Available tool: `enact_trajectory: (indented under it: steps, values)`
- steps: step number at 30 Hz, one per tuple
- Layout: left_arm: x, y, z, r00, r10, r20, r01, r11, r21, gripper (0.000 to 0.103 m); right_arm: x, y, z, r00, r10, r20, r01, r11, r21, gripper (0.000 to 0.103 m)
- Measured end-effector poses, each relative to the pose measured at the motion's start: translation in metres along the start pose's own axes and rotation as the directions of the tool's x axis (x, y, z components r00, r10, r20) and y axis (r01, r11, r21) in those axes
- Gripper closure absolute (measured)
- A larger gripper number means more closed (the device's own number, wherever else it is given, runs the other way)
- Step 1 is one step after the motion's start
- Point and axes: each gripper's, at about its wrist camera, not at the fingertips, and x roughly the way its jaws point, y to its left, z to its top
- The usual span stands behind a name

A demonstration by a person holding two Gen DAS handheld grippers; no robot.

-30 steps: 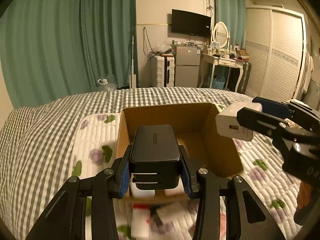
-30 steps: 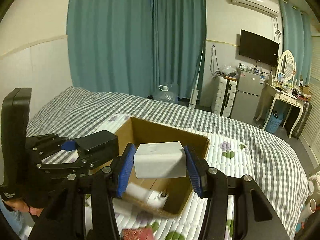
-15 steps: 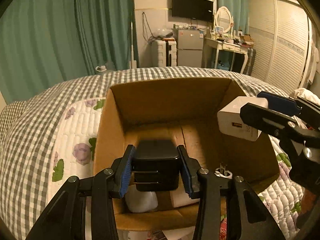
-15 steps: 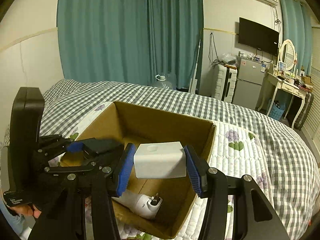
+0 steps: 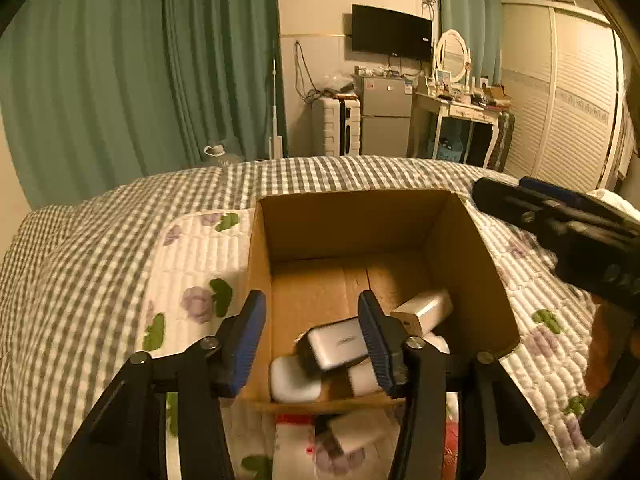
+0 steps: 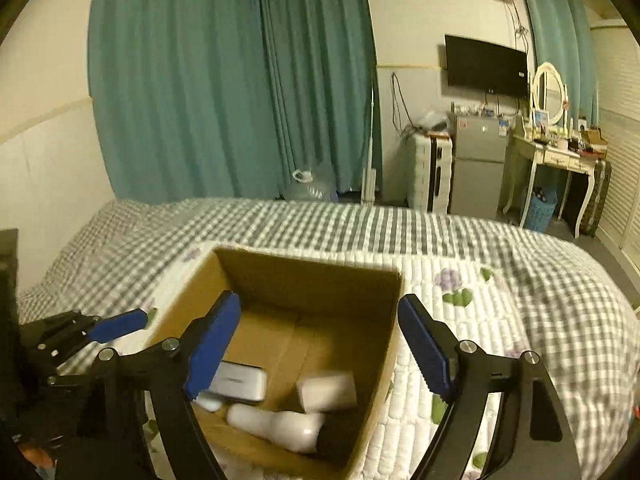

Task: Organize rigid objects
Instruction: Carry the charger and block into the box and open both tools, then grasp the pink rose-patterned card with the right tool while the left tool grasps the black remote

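An open cardboard box (image 5: 344, 220) (image 6: 308, 276) sits on the bed. Inside lie a dark charger with a glossy top (image 5: 338, 344) (image 6: 240, 380), a white charger block (image 5: 422, 310) (image 6: 326, 390), a white rounded case (image 5: 292, 380) and a white bottle-shaped item (image 6: 276, 426). My left gripper (image 5: 312, 340) is open and empty over the box's near edge. My right gripper (image 6: 320, 348) is open and empty above the box; it also shows at the right of the left wrist view (image 5: 560, 216).
The bed has a grey checked cover (image 5: 80, 260) and a white floral quilt (image 6: 460, 320). Blurred red and white packets (image 5: 344, 440) lie in front of the box. Green curtains, a fridge, a suitcase and a dressing table stand beyond the bed.
Both grippers have opened. The dark charger left my left gripper and the white charger left my right gripper; both now lie in the box. Both grippers have lifted back.
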Motion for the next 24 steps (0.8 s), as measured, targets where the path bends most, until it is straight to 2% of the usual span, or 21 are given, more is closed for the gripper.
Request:
enact_trajectory:
  steps: [3,6,7,10,14,17,19,24]
  values:
    - [-0.024,0.001,-0.005,1.0,0.0,0.018,0.0,1.0,-0.011,0.045,-0.029,0.008,0.003,1.0,-0.009,-0.007,0.008,1.0,-0.03,0.022]
    - [-0.047,0.0,-0.015,1.0,0.008,0.028,-0.007,1.0,-0.013,0.032,-0.055,0.015,-0.005,1.0,-0.008,-0.026,0.007,0.998,-0.057,0.014]
    - [-0.052,0.0,-0.019,1.0,0.011,0.027,-0.011,1.0,-0.012,0.032,-0.061,0.017,-0.009,0.999,-0.009,-0.034,0.007,0.998,-0.061,0.012]
    - [-0.066,0.003,-0.039,1.0,0.013,0.014,-0.013,1.0,-0.021,0.027,-0.073,0.024,-0.034,0.997,-0.01,-0.072,0.003,0.996,-0.086,0.012]
    - [-0.069,0.008,-0.068,1.0,0.005,-0.012,-0.006,0.999,-0.041,0.026,-0.07,0.029,-0.076,0.988,-0.03,-0.154,0.011,0.992,-0.122,0.012]
    - [-0.06,0.01,-0.088,0.999,0.014,-0.039,-0.016,0.998,-0.059,0.026,-0.055,0.03,-0.104,0.972,-0.015,-0.236,-0.013,0.994,-0.113,0.012]
    - [-0.05,0.012,-0.099,0.998,0.006,-0.066,-0.011,0.997,-0.083,0.026,-0.039,0.031,-0.122,0.954,-0.008,-0.301,-0.029,0.993,-0.117,0.012]
    - [-0.02,0.015,-0.124,0.989,0.02,-0.147,-0.033,0.996,-0.083,0.026,0.003,0.031,-0.158,0.895,-0.015,-0.446,-0.041,0.992,-0.116,0.012]
